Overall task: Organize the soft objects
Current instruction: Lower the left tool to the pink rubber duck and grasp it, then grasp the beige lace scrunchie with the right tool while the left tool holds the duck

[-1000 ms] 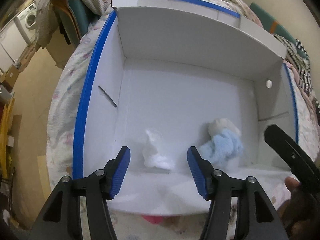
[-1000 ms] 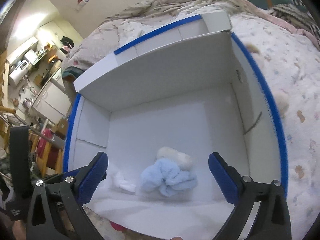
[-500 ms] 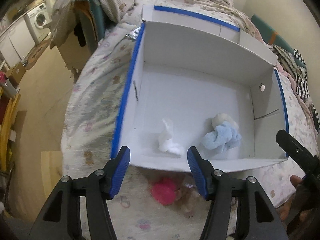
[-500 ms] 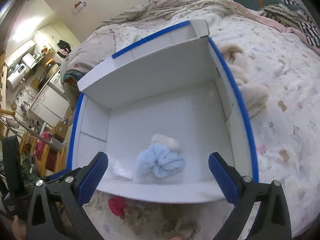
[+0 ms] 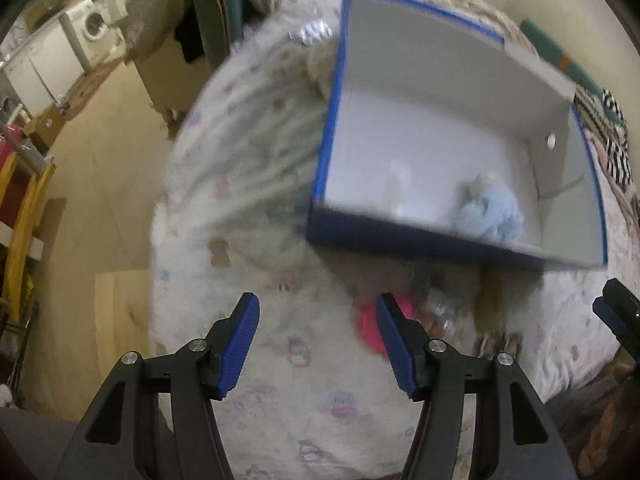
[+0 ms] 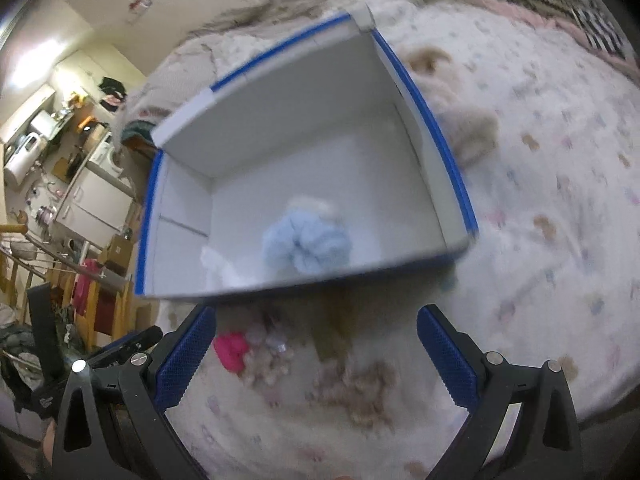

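My left gripper (image 5: 318, 338) hangs spread wide above the patterned bedspread (image 5: 248, 216), nothing between its blue pads (image 5: 238, 346). My right gripper (image 6: 316, 354) is just as wide apart, empty too, over the same bedspread (image 6: 560, 200).

At one o'clock from the left tongs sits the white box (image 5: 440, 84) with its blue-taped rim. Inside it, toward the near wall, a light-blue fluffy bundle (image 5: 492, 216) lies with a cream plush piece touching it at its far side. A white soft item (image 5: 396, 184) lies apart from them at nine o'clock within the box; blur smears its outline.

From the right wrist, the box (image 6: 280, 112) fills twelve o'clock, the light-blue bundle (image 6: 308, 244) near its front wall and the white soft item (image 6: 218, 264) at the bundle's nine o'clock.

Outside the box, just past the near wall, a pink soft toy (image 6: 230, 350) lies on the bedspread beside a pale lumpy cluster (image 6: 272, 356); a tan curly plush (image 6: 360, 392) lies at their three o'clock. In the left view that pink toy (image 5: 370, 328) peeks from behind my right-hand pad. Another beige plush (image 6: 468, 136) rests against the box's outer wall at three o'clock.
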Demonstrator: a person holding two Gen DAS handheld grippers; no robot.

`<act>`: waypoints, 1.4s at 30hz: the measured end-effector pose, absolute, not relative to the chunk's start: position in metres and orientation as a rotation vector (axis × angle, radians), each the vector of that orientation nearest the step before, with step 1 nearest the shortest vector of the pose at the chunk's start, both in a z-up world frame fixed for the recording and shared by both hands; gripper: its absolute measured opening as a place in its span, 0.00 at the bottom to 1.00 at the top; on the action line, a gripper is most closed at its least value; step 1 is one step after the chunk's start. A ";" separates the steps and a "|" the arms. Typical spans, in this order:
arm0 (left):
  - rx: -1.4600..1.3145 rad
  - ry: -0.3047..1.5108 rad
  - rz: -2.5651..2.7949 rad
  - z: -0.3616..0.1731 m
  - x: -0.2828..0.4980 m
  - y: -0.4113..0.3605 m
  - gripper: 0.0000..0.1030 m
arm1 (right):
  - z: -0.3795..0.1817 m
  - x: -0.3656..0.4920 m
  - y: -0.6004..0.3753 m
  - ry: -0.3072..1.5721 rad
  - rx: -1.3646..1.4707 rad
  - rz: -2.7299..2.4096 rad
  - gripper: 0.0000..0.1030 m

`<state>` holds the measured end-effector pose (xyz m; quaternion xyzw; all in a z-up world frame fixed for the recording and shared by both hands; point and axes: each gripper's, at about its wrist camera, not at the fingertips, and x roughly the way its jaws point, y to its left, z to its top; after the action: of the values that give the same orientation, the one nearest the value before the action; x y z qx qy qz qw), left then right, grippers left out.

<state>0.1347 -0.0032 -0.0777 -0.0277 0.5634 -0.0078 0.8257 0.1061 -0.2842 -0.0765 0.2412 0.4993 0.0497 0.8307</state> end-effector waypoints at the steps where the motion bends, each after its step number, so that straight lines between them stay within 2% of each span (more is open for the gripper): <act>1: -0.056 1.219 -0.025 -0.085 0.134 -0.003 0.55 | -0.082 0.104 -0.285 1.077 0.521 0.098 1.00; 5: -0.104 1.320 -0.069 -0.111 0.135 -0.007 0.55 | -0.095 0.104 -0.286 1.129 0.505 0.074 1.00; 21: -0.223 1.456 -0.110 -0.165 0.155 -0.043 0.55 | -0.113 0.105 -0.285 1.200 0.446 0.047 1.00; 22: -0.219 1.471 -0.114 -0.168 0.155 -0.045 0.52 | -0.114 0.106 -0.285 1.202 0.446 0.046 1.00; 23: -0.215 1.485 -0.118 -0.172 0.155 -0.047 0.37 | -0.115 0.106 -0.285 1.206 0.447 0.045 1.00; 24: -0.215 1.494 -0.119 -0.174 0.154 -0.048 0.36 | -0.116 0.107 -0.285 1.209 0.447 0.046 1.00; 28: -0.240 1.509 -0.141 -0.172 0.157 -0.047 0.36 | -0.122 0.109 -0.283 1.242 0.455 0.067 1.00; 34: -0.194 1.406 -0.065 -0.145 0.153 -0.031 0.36 | -0.146 0.113 -0.281 1.354 0.481 0.095 1.00; 42: -0.192 1.395 -0.007 -0.142 0.146 -0.009 0.36 | -0.176 0.118 -0.240 1.489 0.305 0.153 1.00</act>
<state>0.1459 -0.0090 -0.1415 -0.0883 0.6412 -0.0032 0.7623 0.1177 -0.2398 -0.1758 0.1380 0.6743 0.0692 0.7222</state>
